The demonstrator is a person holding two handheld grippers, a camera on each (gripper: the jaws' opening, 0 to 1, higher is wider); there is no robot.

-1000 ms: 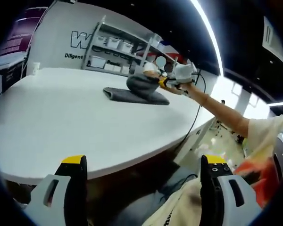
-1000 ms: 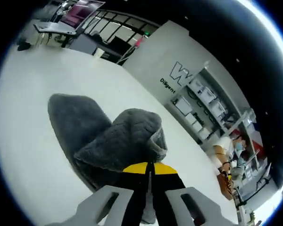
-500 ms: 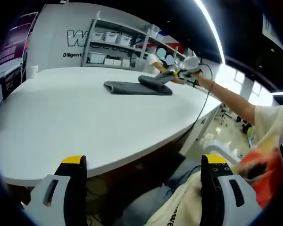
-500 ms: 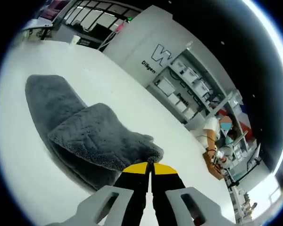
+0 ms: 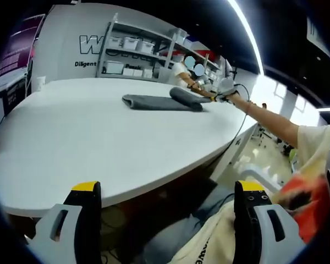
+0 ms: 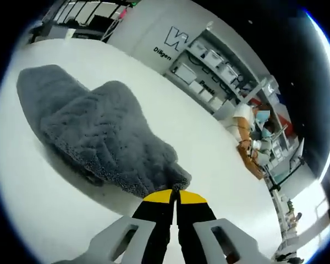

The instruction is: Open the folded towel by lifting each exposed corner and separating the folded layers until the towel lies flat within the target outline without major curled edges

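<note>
A dark grey, fluffy towel [image 6: 99, 140] lay on the white bench [image 6: 220, 165], still partly folded, its upper layer draped in a rumpled hump over the flat lower layer, one corner pointing away from the rest.

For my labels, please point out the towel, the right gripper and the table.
towel [image 6: 93, 132], right gripper view, middle of top layer
right gripper [image 6: 175, 196], right gripper view, between jaw tips
table [image 5: 88, 143], left gripper view, bare top
</note>
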